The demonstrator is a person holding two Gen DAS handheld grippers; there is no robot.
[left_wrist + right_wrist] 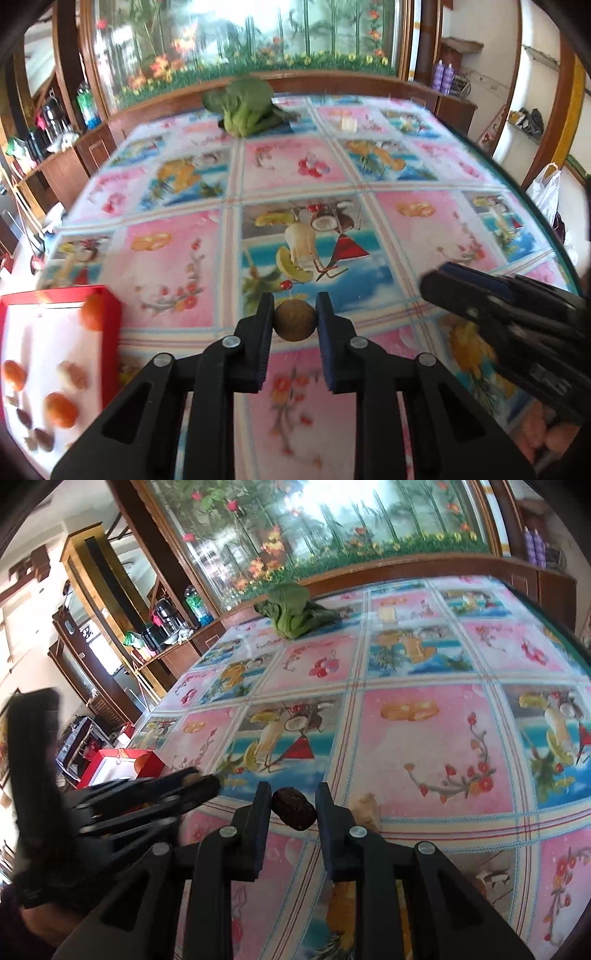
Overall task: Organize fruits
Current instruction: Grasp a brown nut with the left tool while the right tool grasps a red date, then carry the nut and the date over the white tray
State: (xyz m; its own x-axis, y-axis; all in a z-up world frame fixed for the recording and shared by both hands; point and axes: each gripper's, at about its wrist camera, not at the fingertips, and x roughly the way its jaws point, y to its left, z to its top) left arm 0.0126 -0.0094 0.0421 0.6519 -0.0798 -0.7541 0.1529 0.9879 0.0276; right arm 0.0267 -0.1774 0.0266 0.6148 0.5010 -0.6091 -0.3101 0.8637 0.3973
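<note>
Left gripper (294, 320) grips one round brown fruit (294, 322) — right gripper (294, 806) clamps one dark date (294, 809).

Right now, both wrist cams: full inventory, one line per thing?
Round fruit: 1, brown, clamped between left gripper fingers.
Wrinkled fruit: 1, dark red-brown, between right gripper fingers.
Box: 1, red with white inside, table's left edge.
Fruits in box: several, orange, pale and dark brown; blurred.
Leafy vegetable: 1, green, far side of table.
Tablecloth: 1, pink and blue fruit print.
Pale lump: 1, beige, beside right gripper; unclear.
Left gripper: black, shut.
Right gripper: black, shut.
</note>
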